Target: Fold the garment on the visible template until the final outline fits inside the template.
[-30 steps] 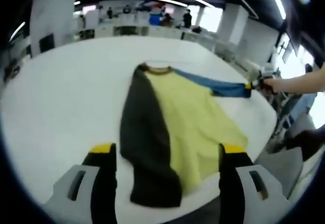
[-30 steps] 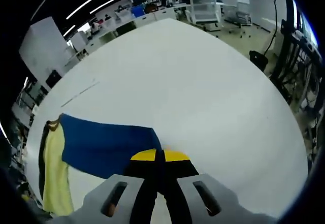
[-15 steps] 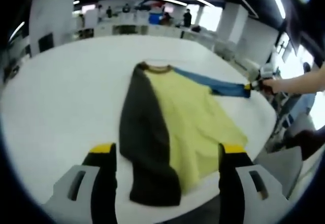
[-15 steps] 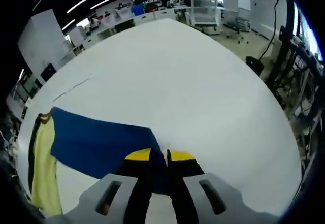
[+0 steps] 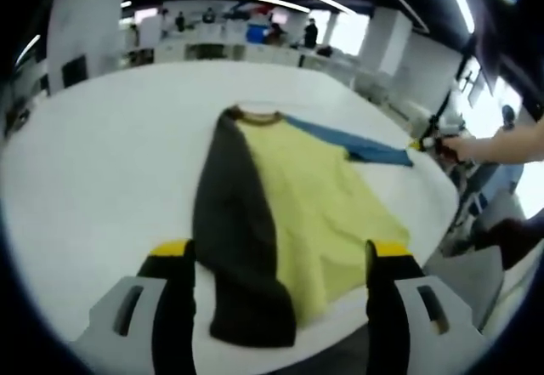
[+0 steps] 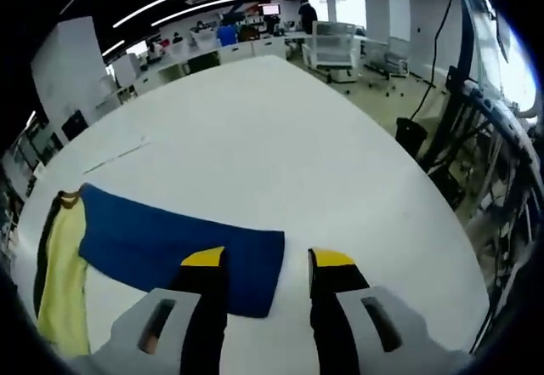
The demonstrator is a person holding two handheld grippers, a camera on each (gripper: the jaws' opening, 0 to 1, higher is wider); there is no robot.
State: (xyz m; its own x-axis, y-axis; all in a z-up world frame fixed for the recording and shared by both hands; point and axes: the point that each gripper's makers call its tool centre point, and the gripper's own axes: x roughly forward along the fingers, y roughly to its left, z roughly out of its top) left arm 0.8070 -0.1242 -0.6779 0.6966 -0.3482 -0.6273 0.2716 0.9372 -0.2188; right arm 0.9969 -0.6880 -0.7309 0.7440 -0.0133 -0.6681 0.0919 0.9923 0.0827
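A garment lies flat on the white table (image 5: pixel 102 154): yellow body (image 5: pixel 314 205), dark sleeve (image 5: pixel 234 230) folded along its left side, blue sleeve (image 5: pixel 357 144) stretched out to the right. My left gripper (image 5: pixel 274 260) is open, held above the garment's near hem with nothing between its jaws. In the right gripper view the blue sleeve (image 6: pixel 178 243) lies flat on the table (image 6: pixel 280 137), and my right gripper (image 6: pixel 268 264) stands open over its cuff end. From the left gripper view, the right gripper (image 5: pixel 422 144) appears at the sleeve's far tip, held by a person's hand (image 5: pixel 476 147).
The table edge curves close on the right in both views. Beyond it stand chairs (image 6: pixel 336 43), cables and a metal frame (image 6: pixel 501 137). Desks and people fill the far background (image 5: pixel 255 31).
My right gripper has opened and let go of the blue sleeve's cuff, which now lies flat on the table. The left gripper has barely moved.
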